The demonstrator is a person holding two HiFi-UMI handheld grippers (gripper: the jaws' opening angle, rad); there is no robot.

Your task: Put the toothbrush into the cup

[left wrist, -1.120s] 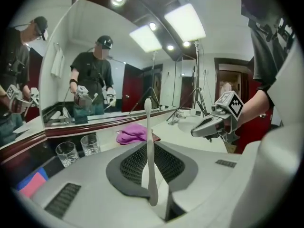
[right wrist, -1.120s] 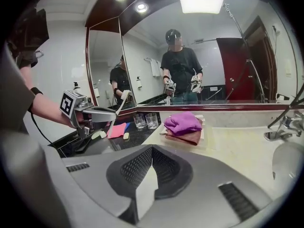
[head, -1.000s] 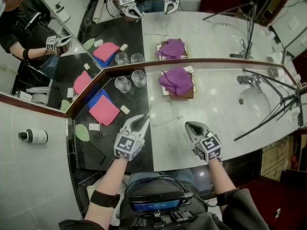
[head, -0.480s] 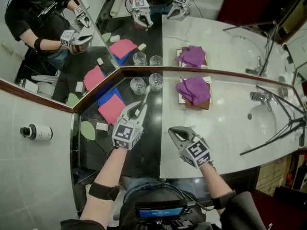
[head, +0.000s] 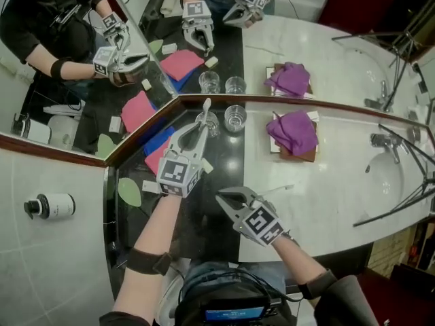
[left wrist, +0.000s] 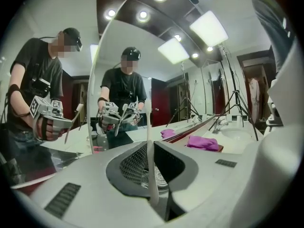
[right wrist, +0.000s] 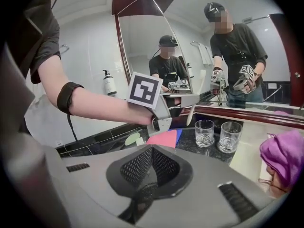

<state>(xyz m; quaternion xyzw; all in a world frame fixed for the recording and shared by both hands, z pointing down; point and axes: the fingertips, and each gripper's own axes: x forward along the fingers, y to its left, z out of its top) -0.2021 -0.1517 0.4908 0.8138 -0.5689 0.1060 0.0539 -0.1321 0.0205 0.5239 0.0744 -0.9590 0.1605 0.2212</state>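
My left gripper [head: 196,133] is shut on a white toothbrush [head: 205,113], whose head sticks out past the jaws toward the mirror. In the left gripper view the toothbrush [left wrist: 150,156] stands upright between the pads. Two clear glass cups stand on the black counter by the mirror. The left cup [head: 211,123] lies just under the brush head and the right cup [head: 235,117] stands beside it. My right gripper [head: 226,198] is shut and empty, nearer me on the black counter. In its own view the right gripper [right wrist: 150,152] faces the left gripper [right wrist: 164,109] and both cups [right wrist: 204,133].
Pink and blue cloths [head: 155,149] and a green leaf-shaped dish [head: 128,192] lie left of my left gripper. A purple cloth on a wooden tray [head: 295,133] sits to the right, then the sink [head: 380,178], a faucet [head: 383,141] and tripod legs [head: 401,209]. Mirrors back the counter.
Both grippers have moved left and toward the mirror. The left one carried the toothbrush up to the left cup. The right one went from the white counter to the black part.
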